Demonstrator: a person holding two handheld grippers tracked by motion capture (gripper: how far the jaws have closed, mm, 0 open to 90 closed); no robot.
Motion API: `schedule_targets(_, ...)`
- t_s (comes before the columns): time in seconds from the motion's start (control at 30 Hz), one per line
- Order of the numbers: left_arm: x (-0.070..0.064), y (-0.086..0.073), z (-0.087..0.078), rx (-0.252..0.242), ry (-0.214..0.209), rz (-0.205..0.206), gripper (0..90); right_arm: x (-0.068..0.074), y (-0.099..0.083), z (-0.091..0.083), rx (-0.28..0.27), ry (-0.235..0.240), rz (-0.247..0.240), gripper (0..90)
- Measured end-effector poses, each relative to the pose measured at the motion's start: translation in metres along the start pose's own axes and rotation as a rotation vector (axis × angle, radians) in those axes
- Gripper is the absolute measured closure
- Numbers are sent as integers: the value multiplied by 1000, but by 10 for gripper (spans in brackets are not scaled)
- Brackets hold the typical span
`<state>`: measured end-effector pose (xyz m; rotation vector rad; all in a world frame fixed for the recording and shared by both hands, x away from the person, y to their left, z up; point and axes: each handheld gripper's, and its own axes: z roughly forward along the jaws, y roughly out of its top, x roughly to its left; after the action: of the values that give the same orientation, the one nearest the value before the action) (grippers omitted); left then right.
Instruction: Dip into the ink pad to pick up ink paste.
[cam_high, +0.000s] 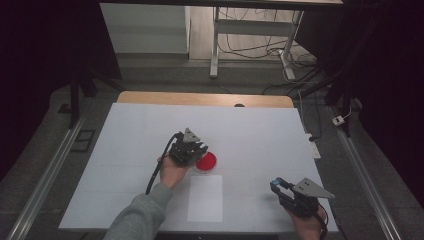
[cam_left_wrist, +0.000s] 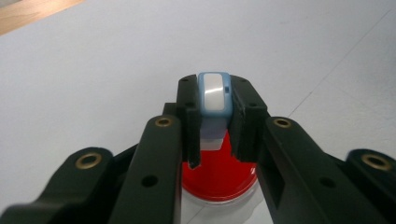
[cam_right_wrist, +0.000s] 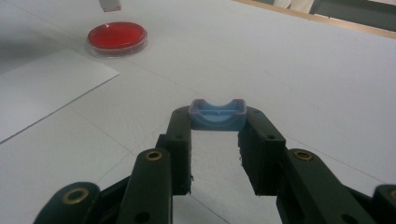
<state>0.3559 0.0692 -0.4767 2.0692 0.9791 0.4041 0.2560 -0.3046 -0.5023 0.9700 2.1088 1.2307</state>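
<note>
A round red dish (cam_high: 206, 162) lies near the middle of the white table, with a white sheet of paper (cam_high: 205, 198) just in front of it. My left gripper (cam_high: 201, 148) hovers over the dish's left edge, shut on a small light-blue and white block (cam_left_wrist: 214, 95) whose pale lower end hangs above the red dish (cam_left_wrist: 219, 177). At the front right, my right gripper (cam_high: 276, 185) is shut on a small blue cap-like piece (cam_right_wrist: 217, 115), held at its tips just above the table. The right gripper view has the dish (cam_right_wrist: 117, 37) at far left, the block's lower end (cam_right_wrist: 109, 4) above it.
The table's wooden far edge (cam_high: 205, 98) runs behind the white surface. Past it stand a desk frame (cam_high: 215, 45) and loose cables on the floor. A metal rail (cam_high: 45, 175) runs along the table's left side, and another along its right.
</note>
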Motion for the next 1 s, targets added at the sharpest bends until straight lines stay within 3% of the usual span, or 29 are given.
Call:
schedule_targets(0.3,-1,-2,5,19,5,16,757,0,0,0,1,0,0,651)
schedule_targets(1.0,3,-14,17,52,-8,-10,757,0,0,0,3,0,-1,651)
